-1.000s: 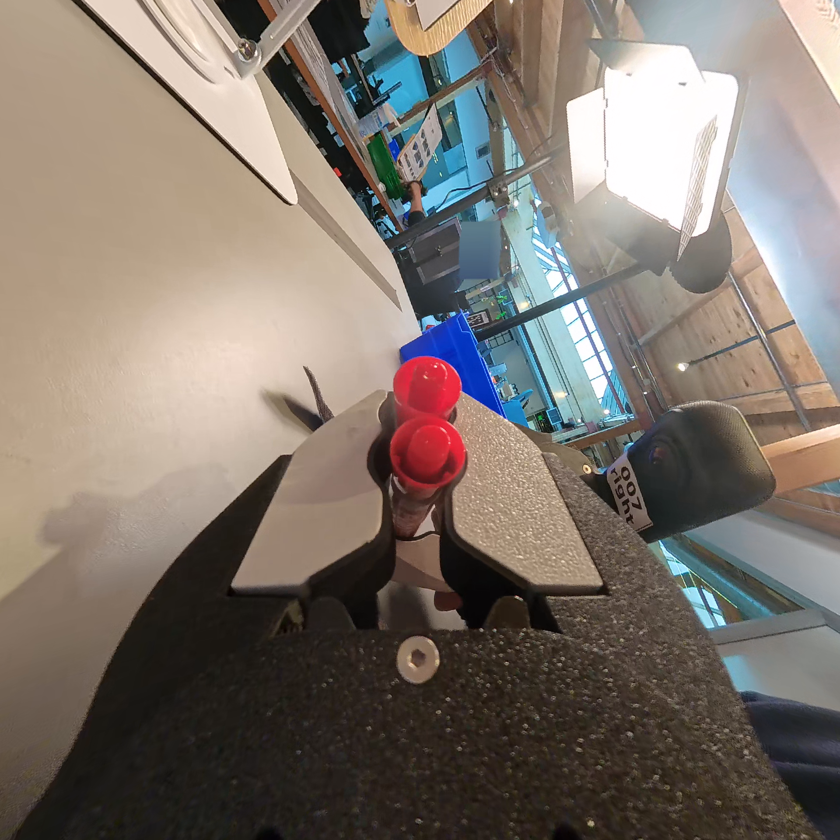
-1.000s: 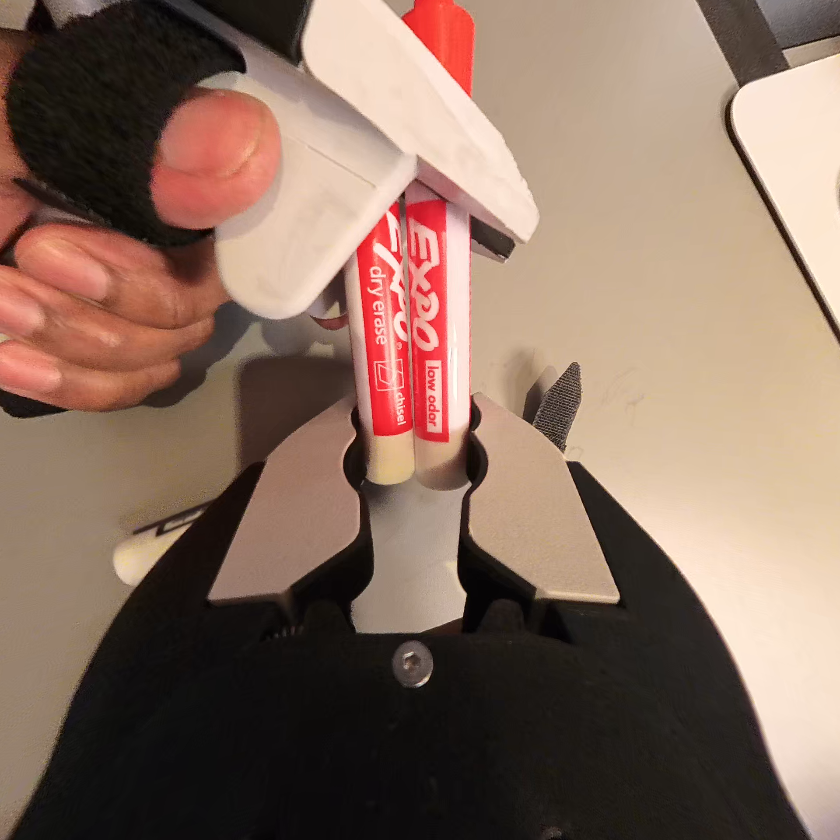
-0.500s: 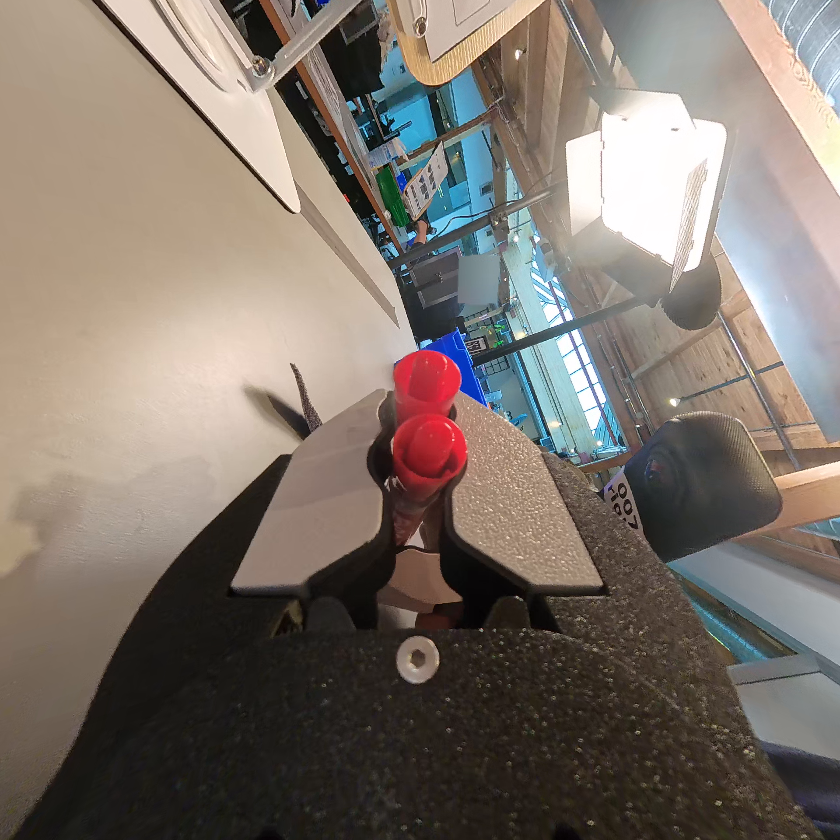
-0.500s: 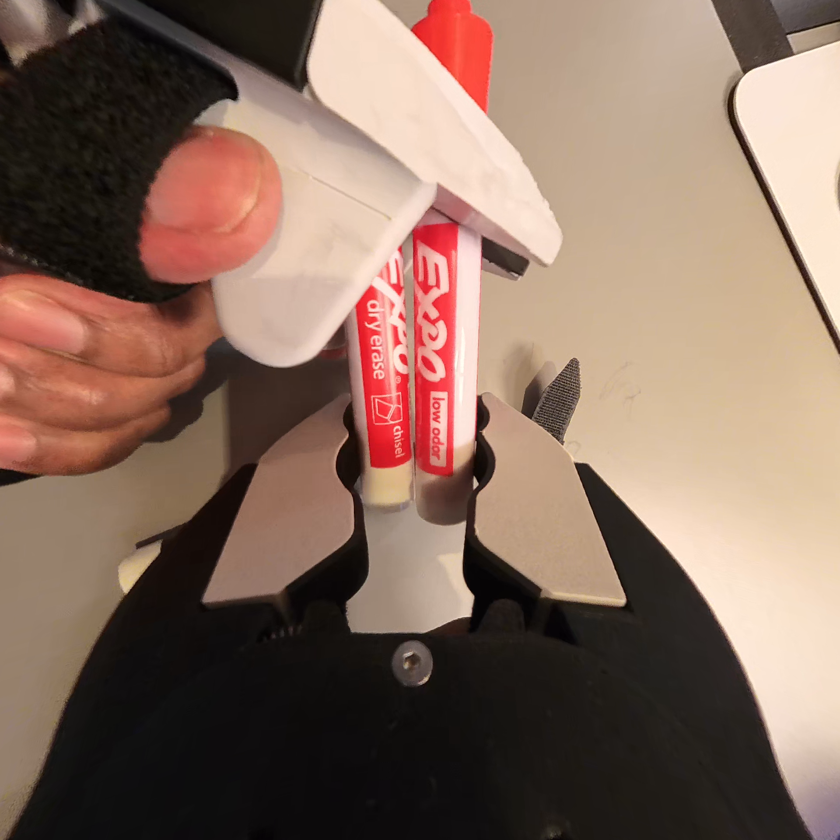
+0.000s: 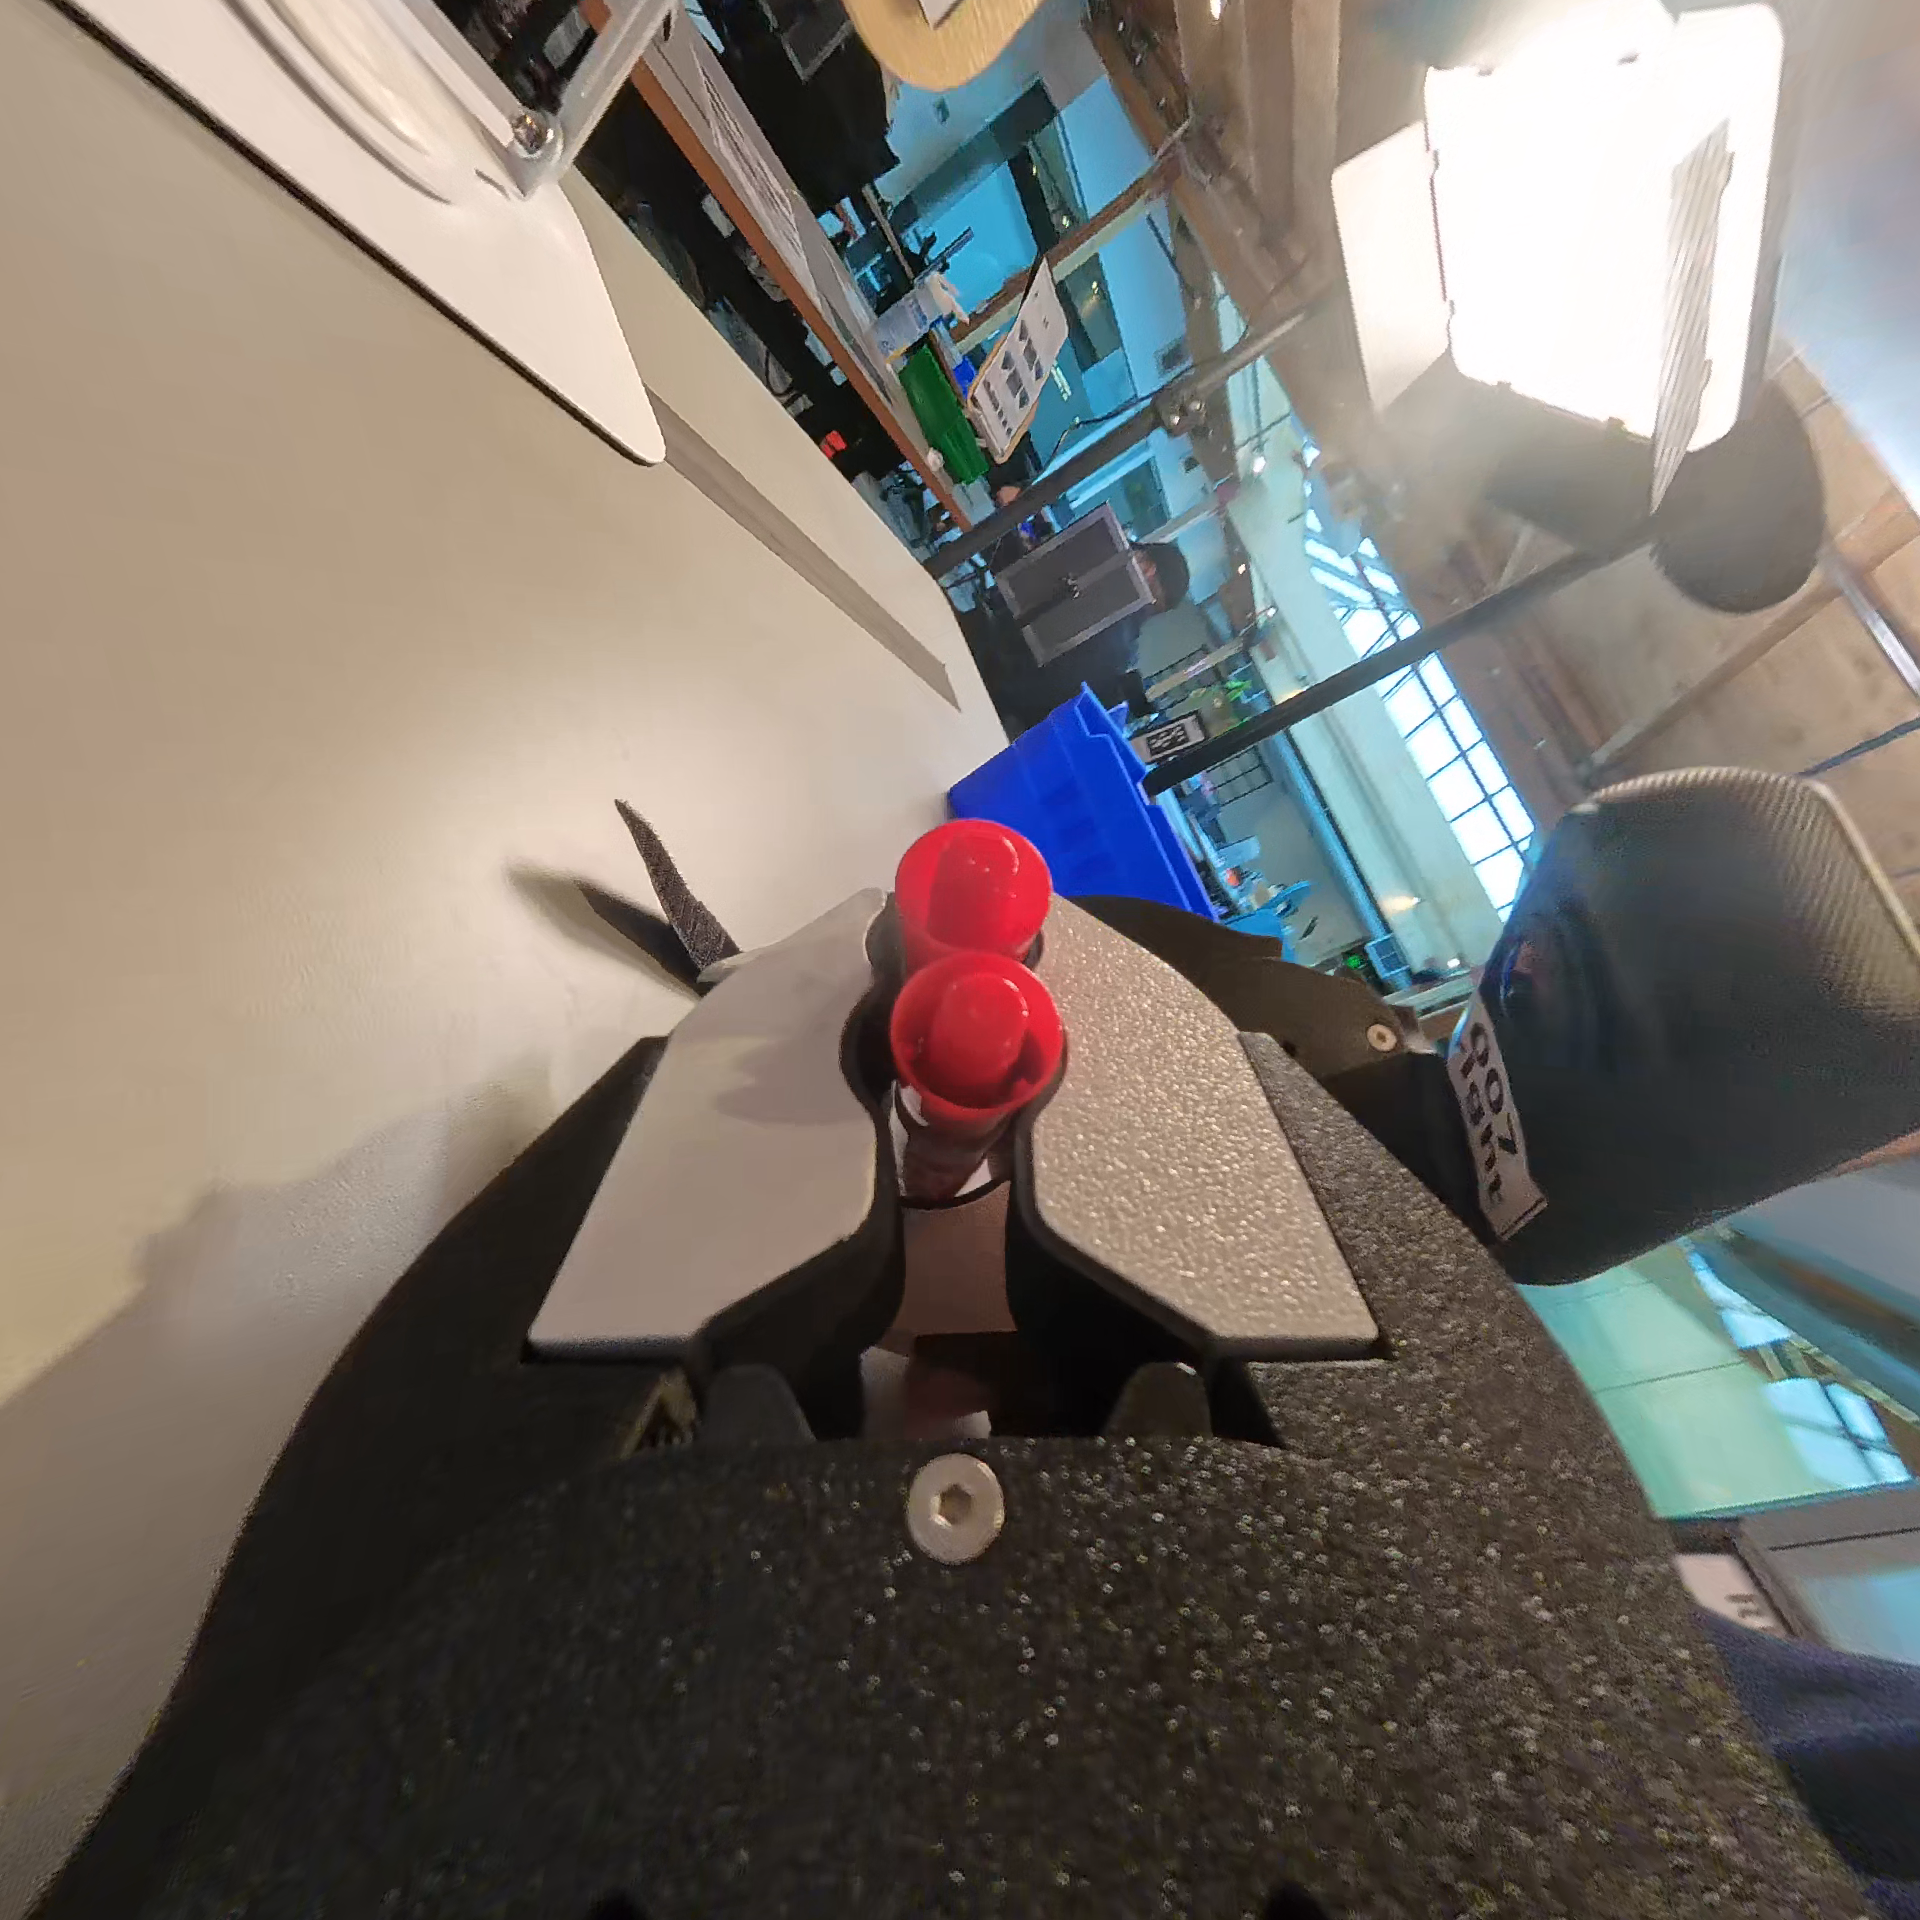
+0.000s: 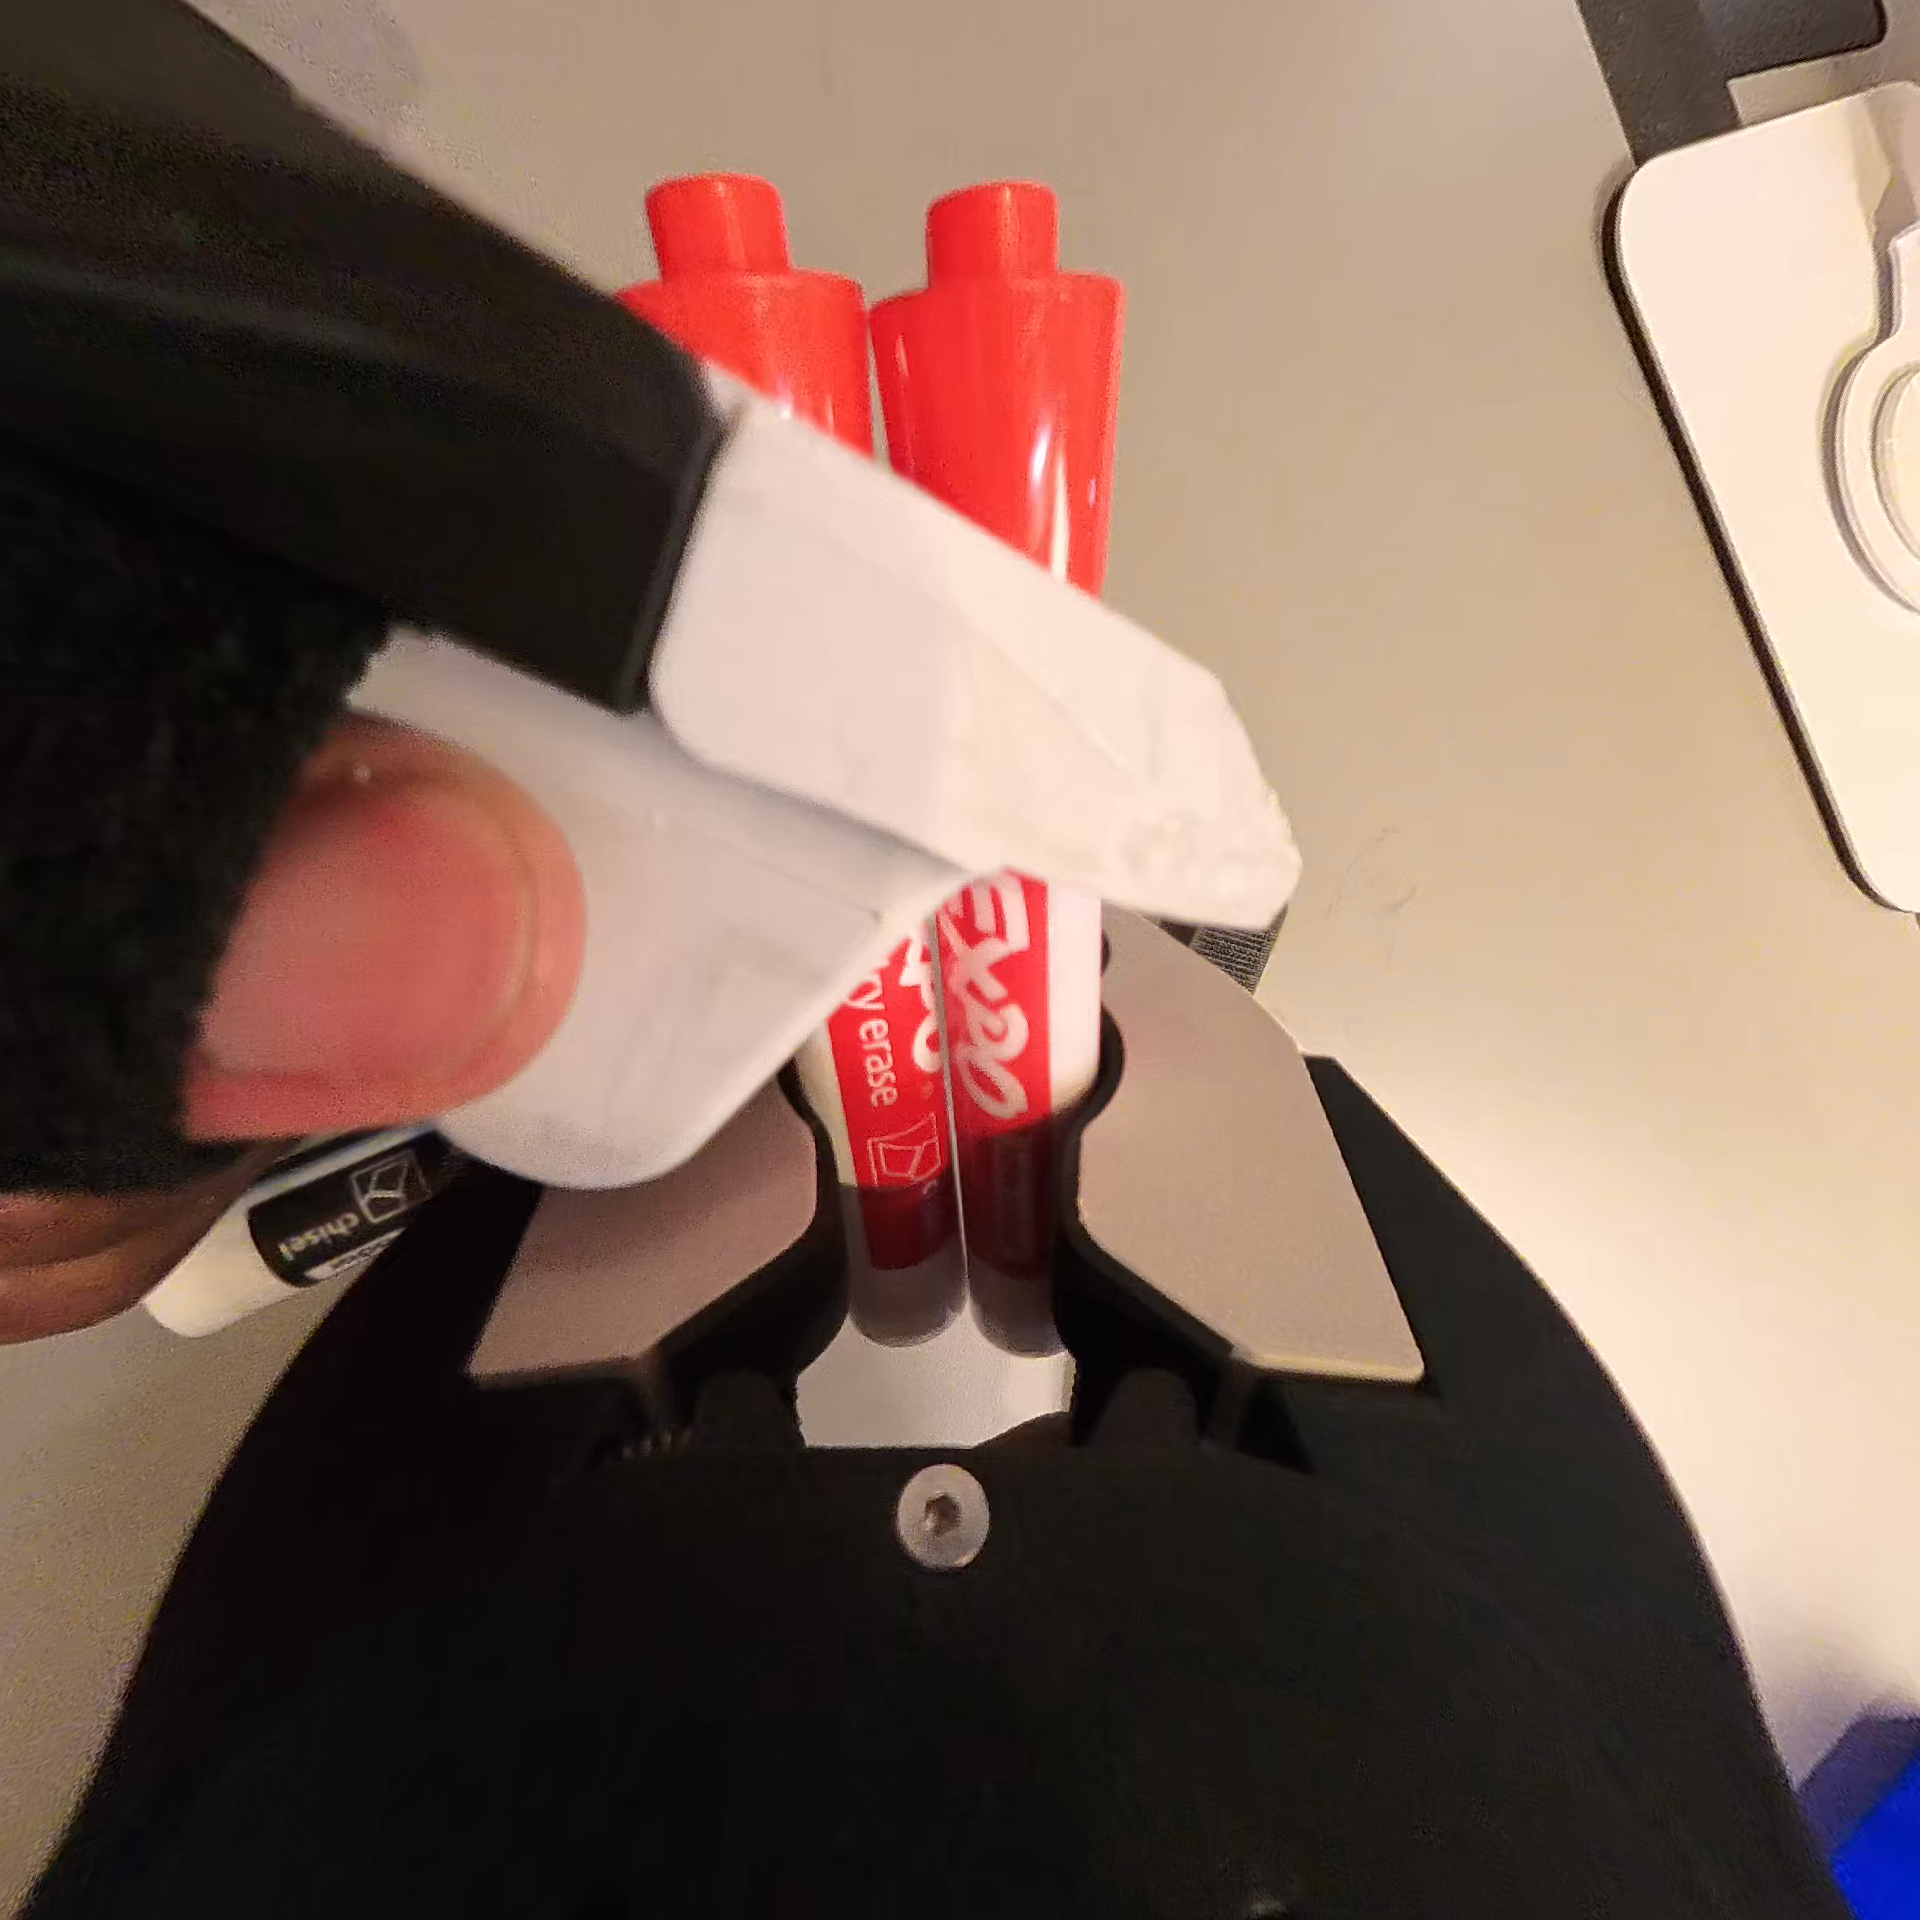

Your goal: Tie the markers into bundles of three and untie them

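Observation:
Two red-capped markers [image 6: 997, 436] lie side by side, held at both ends. My right gripper [image 6: 956, 1039] is shut on their barrel ends. My left gripper [image 5: 971, 935] is shut on them near the caps [image 5: 977, 1034]; its white fingers [image 6: 935, 717] cross the markers in the right wrist view, held by a gloved hand [image 6: 384, 935]. A third marker with a black label [image 6: 301, 1236] lies on the table at the left, partly hidden. A black hook-and-loop strap [image 5: 675, 904] lies on the table beyond the grippers; its end [image 6: 1236, 945] shows behind my right fingers.
The beige table [image 5: 312, 675] bears a white flat base [image 6: 1766, 520] at the right and a blue bin [image 5: 1070, 821] near its edge. The right gripper's body [image 5: 1662, 1018] shows in the left wrist view. A bright lamp [image 5: 1558, 187] hangs beyond the table. About 7 centimetres separates my left fingertips from my right.
The markers now reach deeper between my right jaws. My left gripper has shifted so both red caps show side by side. The black-labelled marker shows more.

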Available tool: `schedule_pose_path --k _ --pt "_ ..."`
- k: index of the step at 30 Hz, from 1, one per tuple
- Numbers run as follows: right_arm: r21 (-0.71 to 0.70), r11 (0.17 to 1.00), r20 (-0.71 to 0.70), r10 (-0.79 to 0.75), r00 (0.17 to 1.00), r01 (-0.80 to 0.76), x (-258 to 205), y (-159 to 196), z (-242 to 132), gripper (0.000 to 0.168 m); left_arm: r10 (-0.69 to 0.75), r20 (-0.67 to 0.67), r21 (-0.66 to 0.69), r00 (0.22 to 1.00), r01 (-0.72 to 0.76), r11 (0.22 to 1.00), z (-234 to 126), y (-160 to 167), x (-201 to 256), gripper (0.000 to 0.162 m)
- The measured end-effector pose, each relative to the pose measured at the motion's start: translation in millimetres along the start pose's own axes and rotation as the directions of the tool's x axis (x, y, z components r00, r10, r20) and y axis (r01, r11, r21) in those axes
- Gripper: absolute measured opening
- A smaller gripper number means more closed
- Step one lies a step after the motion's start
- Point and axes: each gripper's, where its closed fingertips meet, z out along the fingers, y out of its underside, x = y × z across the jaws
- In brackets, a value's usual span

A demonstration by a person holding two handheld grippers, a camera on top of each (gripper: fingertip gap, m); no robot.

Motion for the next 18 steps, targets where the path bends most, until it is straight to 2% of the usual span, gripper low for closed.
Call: schedule_pose_path --k 7,10,13,18 --pt "-0.023 1.0 0.036 -0.009 0.999 0.01 -0.9 5.7 -1.5 0.043 0.108 -0.001 -0.087 0.994 -0.108 0.99 4.2 6.3 -0.7 0.019" --pt "-0.041 0.999 0.035 0.0 0.999 0.001 5.1 10.9 -3.6 0.043 0.095 -0.031 -0.134 0.995 -0.098 0.986 5.7 5.2 -3.7 0.034" --pt "-0.05 0.999 0.046 0.014 0.999 -0.012 10.4 15.4 -7.3 0.042 0.095 -0.104 -0.189 0.99 -0.114 0.975 5.1 2.0 0.1 0.039" --pt "-0.059 0.998 0.062 -0.002 0.998 0.006 14.9 19.6 -12.1 0.042 0.147 -0.141 -0.24 0.979 -0.178 0.954 1.9 -9.7 -1.5 0.054"
